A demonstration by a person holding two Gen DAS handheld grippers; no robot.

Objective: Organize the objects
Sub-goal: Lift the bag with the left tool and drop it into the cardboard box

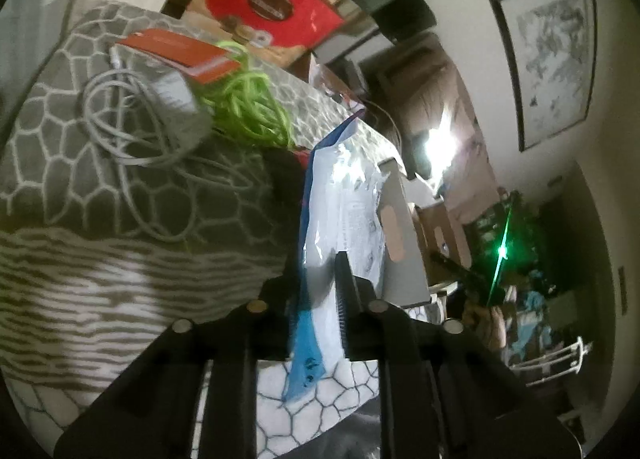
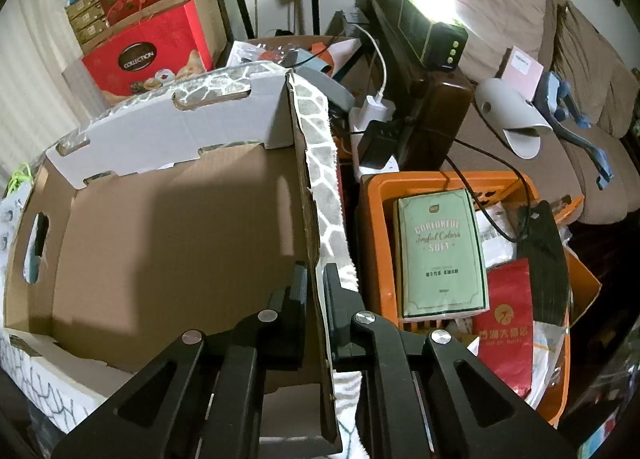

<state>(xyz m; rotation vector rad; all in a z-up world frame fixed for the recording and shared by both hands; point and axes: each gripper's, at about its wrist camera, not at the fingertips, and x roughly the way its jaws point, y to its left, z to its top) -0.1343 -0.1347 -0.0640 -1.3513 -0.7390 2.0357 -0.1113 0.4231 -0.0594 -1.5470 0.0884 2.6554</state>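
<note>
My left gripper (image 1: 318, 291) is shut on a blue and white plastic packet (image 1: 340, 195) and holds it upright beside a grey patterned box (image 1: 132, 195). On that box lie a grey charger (image 1: 176, 99) with its cable, a green cord (image 1: 248, 103) and a red booklet (image 1: 180, 51). My right gripper (image 2: 316, 283) is shut on the right side wall (image 2: 308, 195) of an open cardboard box (image 2: 168, 243), one finger inside and one outside. The box's inside shows bare cardboard.
An orange basket (image 2: 374, 243) to the right of the box holds a green tissue pack (image 2: 440, 251), a red packet (image 2: 506, 331) and other items. Red gift boxes (image 2: 148, 55) are stacked behind. A sofa (image 2: 520, 31), a lamp (image 2: 432, 35) and chargers (image 2: 372, 111) stand at the back right.
</note>
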